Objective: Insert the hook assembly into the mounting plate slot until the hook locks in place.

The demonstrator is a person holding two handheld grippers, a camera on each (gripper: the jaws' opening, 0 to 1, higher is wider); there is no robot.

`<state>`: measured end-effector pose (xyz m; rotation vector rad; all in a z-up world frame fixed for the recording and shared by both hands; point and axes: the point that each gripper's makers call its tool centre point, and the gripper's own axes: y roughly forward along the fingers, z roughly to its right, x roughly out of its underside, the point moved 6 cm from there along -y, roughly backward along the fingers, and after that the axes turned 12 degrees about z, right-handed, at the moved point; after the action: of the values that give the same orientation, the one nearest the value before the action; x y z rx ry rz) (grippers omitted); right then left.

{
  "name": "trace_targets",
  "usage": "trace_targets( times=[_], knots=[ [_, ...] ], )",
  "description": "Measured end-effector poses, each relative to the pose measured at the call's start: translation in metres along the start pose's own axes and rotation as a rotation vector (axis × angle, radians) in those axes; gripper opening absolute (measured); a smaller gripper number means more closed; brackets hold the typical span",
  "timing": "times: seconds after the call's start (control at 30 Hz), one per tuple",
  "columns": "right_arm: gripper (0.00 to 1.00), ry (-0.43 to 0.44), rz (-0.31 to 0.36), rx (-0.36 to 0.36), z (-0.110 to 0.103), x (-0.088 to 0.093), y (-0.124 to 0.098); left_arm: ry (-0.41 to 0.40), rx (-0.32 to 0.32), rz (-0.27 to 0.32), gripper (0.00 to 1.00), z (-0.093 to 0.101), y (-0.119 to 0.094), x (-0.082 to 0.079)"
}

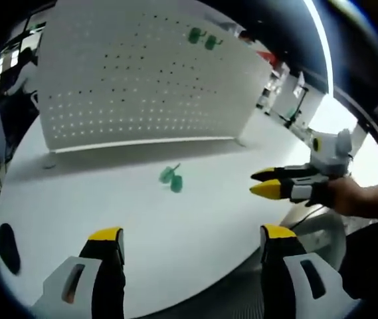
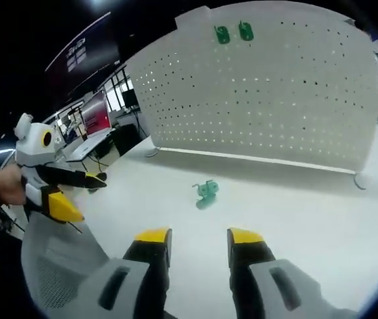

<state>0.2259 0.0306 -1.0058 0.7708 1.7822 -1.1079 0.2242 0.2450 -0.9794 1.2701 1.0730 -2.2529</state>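
We see a big white table (image 1: 195, 199) with a white board full of small holes (image 1: 142, 73) standing up at its far side. The board (image 2: 262, 86) is wide, curved in these round views, and rests on little feet.

High on the board hang 2 green hooks (image 1: 202, 38), side by side and touching the board. In the right gripper view the same 2 hooks (image 2: 234, 32) sit near the board's top edge.

Our left gripper (image 1: 192, 236) rises from the near edge of its view. Its 2 yellow-tipped jaws stand wide apart with nothing between them. Our right gripper (image 2: 198, 236) has its 2 yellow-tipped jaws set narrow, with a small gap and nothing in it.

In the left gripper view the right gripper (image 1: 268, 183) comes in from the right, held by a hand (image 1: 351, 196). In the right gripper view the left gripper (image 2: 76, 196) shows at the left.

The smallest thing is the green hook piece (image 1: 171, 177) lying on the table, in front of the board and well apart from both grippers. It (image 2: 205, 194) looks like 2 small green lumps joined together, with a thin bent arm sticking out.
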Motion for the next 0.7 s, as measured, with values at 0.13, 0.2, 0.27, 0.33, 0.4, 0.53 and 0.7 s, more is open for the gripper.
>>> trace_targets(
  times=[0.13,0.2,0.27,0.33,0.4,0.53,0.7],
  knots=[
    [0.31,0.036,-0.013,-0.002,0.001,0.003,0.016,0.001,-0.009,-0.004,0.85,-0.006,0.000,-0.003],
    [0.30,0.047,-0.014,-0.004,0.000,0.002,0.024,-0.009,-0.017,0.003,0.85,-0.010,0.000,-0.005],
    [0.29,0.053,-0.014,-0.009,0.000,0.001,0.034,-0.012,-0.021,0.005,0.86,-0.012,0.000,-0.005],
    [0.29,0.060,-0.015,-0.012,0.001,-0.001,0.044,-0.012,-0.026,-0.001,0.85,-0.015,0.000,-0.004],
    [0.28,0.075,-0.017,-0.016,0.002,-0.003,0.055,-0.018,-0.029,-0.003,0.85,-0.017,0.000,-0.003],
    [0.26,0.104,-0.025,-0.012,0.004,-0.004,0.076,-0.025,-0.032,-0.013,0.85,-0.019,0.001,0.000],
    [0.23,0.161,-0.017,0.013,0.009,-0.008,0.098,-0.035,-0.034,-0.026,0.85,-0.021,0.003,0.004]
  ],
)
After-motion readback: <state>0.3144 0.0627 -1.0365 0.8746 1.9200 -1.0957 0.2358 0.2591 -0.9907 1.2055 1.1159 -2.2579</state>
